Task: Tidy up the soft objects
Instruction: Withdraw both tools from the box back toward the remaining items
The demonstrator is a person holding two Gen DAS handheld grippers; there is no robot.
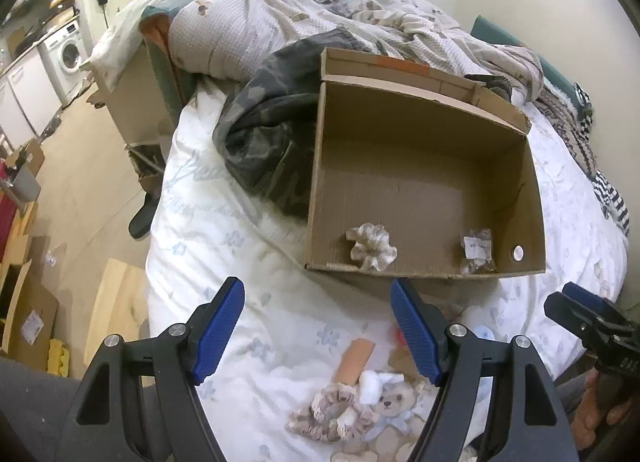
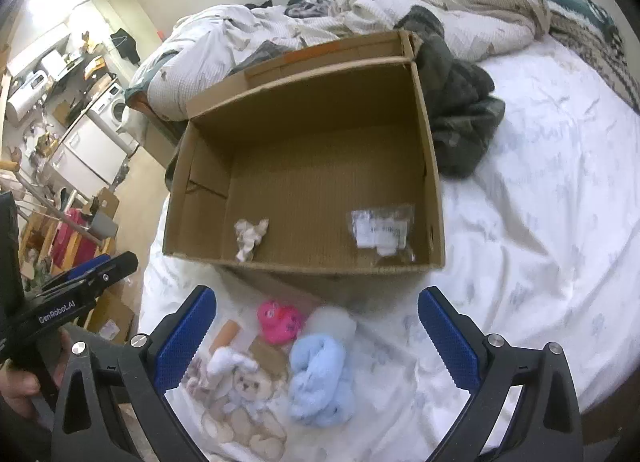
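While I hold both grippers over bed (image 2: 520, 189), left gripper (image 1: 318, 326) jaws apart, empty; right gripper (image 2: 316, 336) jaws apart, empty. Cream scrunchie (image 1: 371, 246) inside cardboard box (image 1: 424, 189); blue cloth (image 2: 322, 378), pink toy (image 2: 278, 320) on bed near box.

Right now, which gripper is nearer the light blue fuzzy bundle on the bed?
Right. The right gripper frames the light blue fuzzy bundle between its open fingers; the left gripper hovers further left, over the scrunchie.
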